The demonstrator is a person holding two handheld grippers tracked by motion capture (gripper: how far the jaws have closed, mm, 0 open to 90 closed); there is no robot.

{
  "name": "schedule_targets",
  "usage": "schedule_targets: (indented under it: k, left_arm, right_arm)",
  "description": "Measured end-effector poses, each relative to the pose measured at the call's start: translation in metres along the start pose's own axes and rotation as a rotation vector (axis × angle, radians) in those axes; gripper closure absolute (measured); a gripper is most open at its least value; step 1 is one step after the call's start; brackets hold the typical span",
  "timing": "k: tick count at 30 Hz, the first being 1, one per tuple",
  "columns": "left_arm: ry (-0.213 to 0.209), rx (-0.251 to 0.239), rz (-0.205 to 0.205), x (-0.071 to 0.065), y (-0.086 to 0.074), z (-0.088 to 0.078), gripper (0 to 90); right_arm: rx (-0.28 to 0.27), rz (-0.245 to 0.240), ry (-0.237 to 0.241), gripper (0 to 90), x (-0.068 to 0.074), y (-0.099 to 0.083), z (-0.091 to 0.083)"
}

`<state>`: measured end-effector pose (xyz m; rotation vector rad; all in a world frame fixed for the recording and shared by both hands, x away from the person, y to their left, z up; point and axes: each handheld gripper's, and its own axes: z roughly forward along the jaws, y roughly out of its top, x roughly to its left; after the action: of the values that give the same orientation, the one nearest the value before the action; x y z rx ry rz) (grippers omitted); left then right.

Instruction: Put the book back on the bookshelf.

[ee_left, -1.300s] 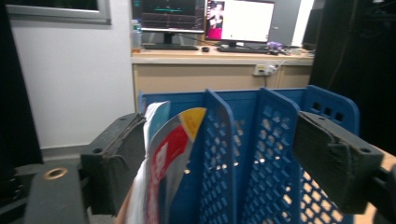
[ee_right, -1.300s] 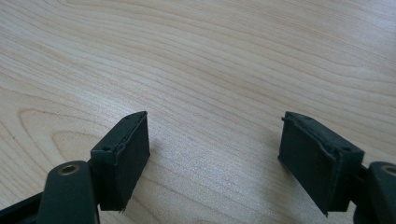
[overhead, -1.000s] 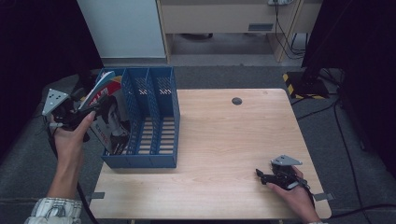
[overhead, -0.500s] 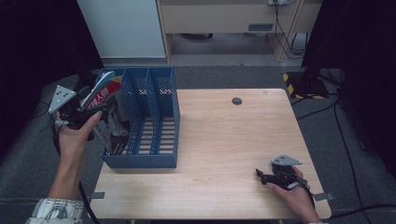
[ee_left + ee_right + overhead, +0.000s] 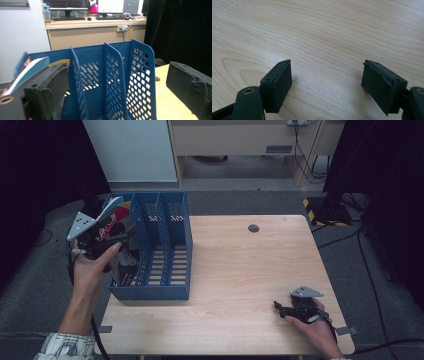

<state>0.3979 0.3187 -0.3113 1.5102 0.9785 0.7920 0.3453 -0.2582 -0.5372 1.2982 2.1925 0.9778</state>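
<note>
Movement: left gripper (image 5: 107,251) is drawing back across the table edge from the blue file rack (image 5: 165,292), and its jaws have just been opening — nothing is sitting between them in the left gripper view.
Left gripper, state: released; jaws are standing wide apart, one at each side of the left gripper view.
Left hand (image 5: 92,270): is holding the tool just off the table's left edge, beside the rack's leftmost compartment.
Magazine (image 5: 112,217): is standing tilted in the leftmost compartment of the rack, its top corner rising above the rack wall; red and dark cover is facing the high view.
Magazine, left gripper view (image 5: 30,68): is showing as a pale blue edge just behind the near jaw — whether jaw and pages are touching cannot be told.
Blue file rack, left gripper view (image 5: 140,82): is showing perforated dividers and two bare compartments, which the high view gives from above.
Right gripper (image 5: 290,309): is resting low over the table (image 5: 240,270) near its front right corner, well apart from the rack.
Right gripper, right gripper view (image 5: 325,82): released; jaws are standing apart over bare wood grain.
Right hand (image 5: 315,327): is keeping in place.
</note>
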Motion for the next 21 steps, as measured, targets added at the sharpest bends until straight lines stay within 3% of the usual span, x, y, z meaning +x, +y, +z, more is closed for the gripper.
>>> schedule_targets:
  k: [21]
  left_arm:
    - [-0.101, 0.099, 0.023, -0.044, -0.033, 0.04, 3.4]
  right_arm:
    - [0.0, -0.001, 0.001, 23.9, 0.0, 0.0, 0.0]
